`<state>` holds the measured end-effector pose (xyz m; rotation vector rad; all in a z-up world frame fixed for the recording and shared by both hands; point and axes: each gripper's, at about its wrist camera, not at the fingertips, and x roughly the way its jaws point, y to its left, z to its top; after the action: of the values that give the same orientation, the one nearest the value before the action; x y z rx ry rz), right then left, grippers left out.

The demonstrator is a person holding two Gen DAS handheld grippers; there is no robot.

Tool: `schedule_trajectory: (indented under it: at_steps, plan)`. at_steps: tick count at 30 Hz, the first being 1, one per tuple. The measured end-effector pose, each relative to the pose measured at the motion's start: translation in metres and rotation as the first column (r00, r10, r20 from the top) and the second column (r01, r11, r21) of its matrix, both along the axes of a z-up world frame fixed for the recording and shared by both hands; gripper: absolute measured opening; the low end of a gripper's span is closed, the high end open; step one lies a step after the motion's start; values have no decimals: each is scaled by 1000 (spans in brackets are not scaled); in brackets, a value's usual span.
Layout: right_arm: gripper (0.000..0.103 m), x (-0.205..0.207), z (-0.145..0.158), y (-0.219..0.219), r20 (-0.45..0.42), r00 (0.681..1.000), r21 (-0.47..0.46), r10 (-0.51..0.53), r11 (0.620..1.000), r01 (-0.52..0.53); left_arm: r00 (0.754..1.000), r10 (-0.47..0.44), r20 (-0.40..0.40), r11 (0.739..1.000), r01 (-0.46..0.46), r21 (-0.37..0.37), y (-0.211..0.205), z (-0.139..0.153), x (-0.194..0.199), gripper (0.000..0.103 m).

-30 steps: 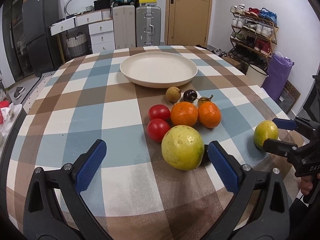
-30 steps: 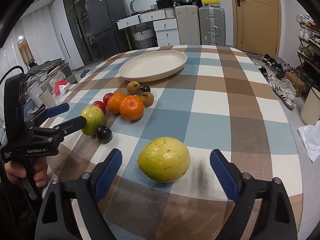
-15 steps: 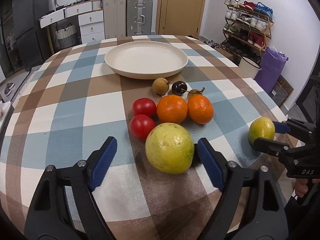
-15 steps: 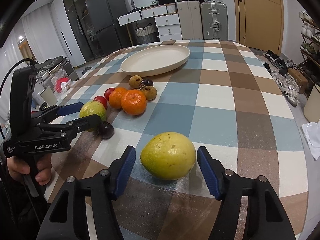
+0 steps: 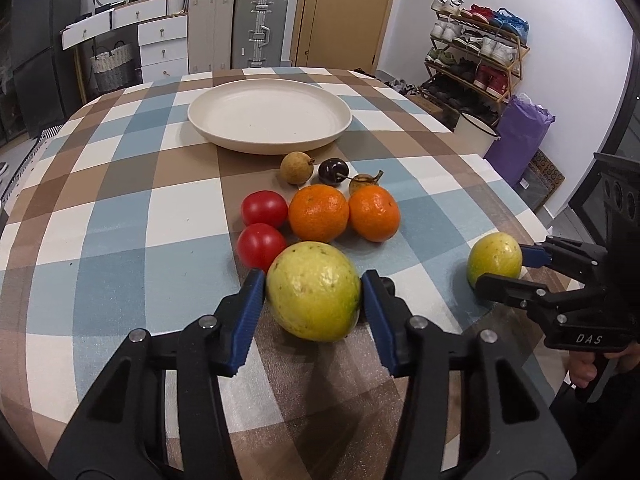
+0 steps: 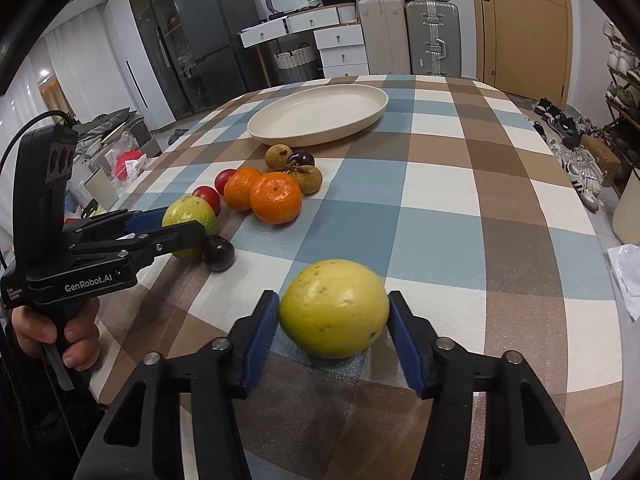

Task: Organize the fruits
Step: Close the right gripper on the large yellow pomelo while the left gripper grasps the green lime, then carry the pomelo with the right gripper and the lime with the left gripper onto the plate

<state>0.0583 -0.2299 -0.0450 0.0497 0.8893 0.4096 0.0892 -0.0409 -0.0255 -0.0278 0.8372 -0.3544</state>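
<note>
My left gripper [image 5: 314, 300] is shut on a yellow-green fruit [image 5: 314, 290] resting on the checked tablecloth; it also shows in the right wrist view [image 6: 188, 220]. My right gripper [image 6: 334, 316] is shut on a second yellow fruit [image 6: 334, 314] near the table's front edge, seen in the left wrist view [image 5: 495, 258]. Beyond lie two tomatoes [image 5: 262, 220], two oranges [image 5: 318, 212], brown fruits [image 5: 296, 167] and a dark plum [image 5: 333, 170]. An empty cream plate [image 5: 270, 116] sits at the far side.
Another dark plum [image 6: 218, 253] lies just beside the left gripper's fruit. The round table's edge curves close on the right [image 5: 532, 216]. Suitcases, drawers and a shoe rack [image 5: 476, 60] stand beyond the table.
Both grippers have moved forward around their yellow fruits and closed from wide open until the pads touch the fruit. The other fruits have not moved.
</note>
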Motion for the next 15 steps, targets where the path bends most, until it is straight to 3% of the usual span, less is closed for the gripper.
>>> schedule_trajectory:
  at_steps: [9, 15]
  plan:
    - [55, -1, 4, 3, 17, 1000, 10, 5, 1000, -5, 999, 16, 38, 1000, -16, -18, 7, 10, -6, 47]
    - [55, 2, 23, 6, 61, 998, 33, 14, 999, -16, 996, 37, 84, 999, -35, -20, 14, 27, -12, 47]
